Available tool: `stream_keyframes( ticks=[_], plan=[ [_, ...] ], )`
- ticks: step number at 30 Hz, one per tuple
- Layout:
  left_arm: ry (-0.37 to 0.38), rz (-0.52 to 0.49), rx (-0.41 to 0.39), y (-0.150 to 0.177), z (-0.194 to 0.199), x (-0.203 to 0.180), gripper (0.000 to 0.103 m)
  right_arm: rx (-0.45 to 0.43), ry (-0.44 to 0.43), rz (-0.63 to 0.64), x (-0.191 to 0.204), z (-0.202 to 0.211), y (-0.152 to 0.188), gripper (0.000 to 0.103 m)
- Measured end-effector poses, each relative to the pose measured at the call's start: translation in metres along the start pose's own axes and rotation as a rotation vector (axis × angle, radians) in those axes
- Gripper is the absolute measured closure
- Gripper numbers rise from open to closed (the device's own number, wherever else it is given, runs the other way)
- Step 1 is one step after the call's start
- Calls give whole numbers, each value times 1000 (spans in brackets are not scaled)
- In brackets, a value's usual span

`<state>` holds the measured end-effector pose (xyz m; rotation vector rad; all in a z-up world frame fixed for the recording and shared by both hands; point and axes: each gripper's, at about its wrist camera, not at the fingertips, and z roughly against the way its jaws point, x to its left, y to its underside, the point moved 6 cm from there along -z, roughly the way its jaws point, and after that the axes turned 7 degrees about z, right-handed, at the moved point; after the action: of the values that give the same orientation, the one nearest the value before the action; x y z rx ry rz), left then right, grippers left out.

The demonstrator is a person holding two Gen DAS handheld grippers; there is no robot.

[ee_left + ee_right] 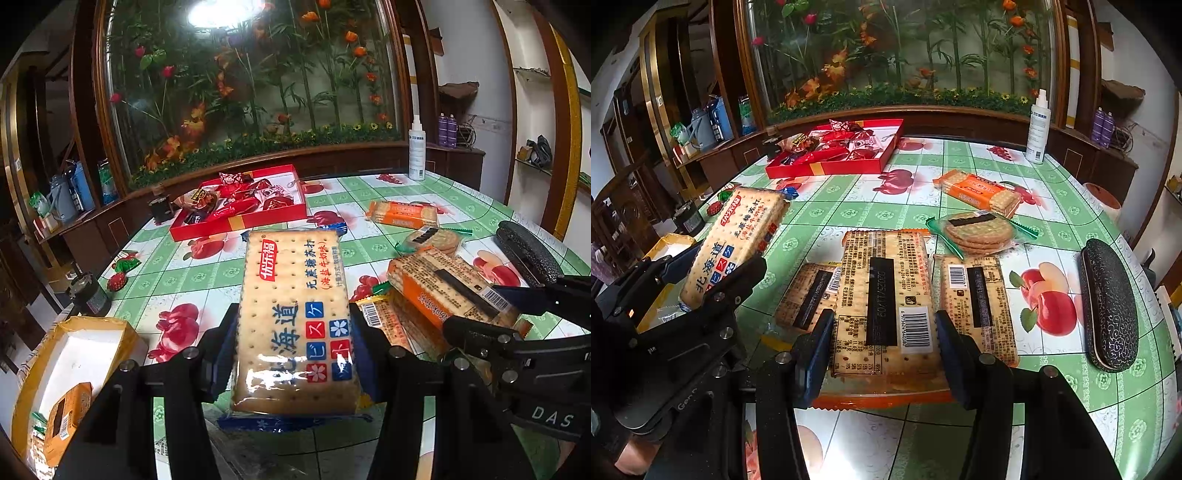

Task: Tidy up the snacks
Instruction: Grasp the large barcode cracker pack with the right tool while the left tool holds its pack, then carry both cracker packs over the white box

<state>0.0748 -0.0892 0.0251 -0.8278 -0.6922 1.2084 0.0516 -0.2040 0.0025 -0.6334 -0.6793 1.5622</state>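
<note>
My left gripper is shut on a blue-edged soda cracker pack, held face up above the table. In the right wrist view the same pack sits tilted at the left, over a yellow box. My right gripper is shut on an orange cracker pack, barcode side up. That pack lies just over two more orange packs on the table. The yellow box has a white inside and holds an orange pack.
A red tray of wrapped sweets stands at the back left. Another orange pack and a round biscuit pack lie further back. A dark glasses case is at the right edge, a spray bottle at the back.
</note>
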Motion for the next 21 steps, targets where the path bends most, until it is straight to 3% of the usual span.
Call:
stream_keyframes(
  ticks=[16, 21],
  plan=[
    [15, 16, 20, 0, 0, -5, 49, -27, 27, 28, 2, 4, -2, 45],
    [26, 27, 27, 1, 16, -6, 49, -30, 13, 23, 1, 6, -1, 46]
  ],
)
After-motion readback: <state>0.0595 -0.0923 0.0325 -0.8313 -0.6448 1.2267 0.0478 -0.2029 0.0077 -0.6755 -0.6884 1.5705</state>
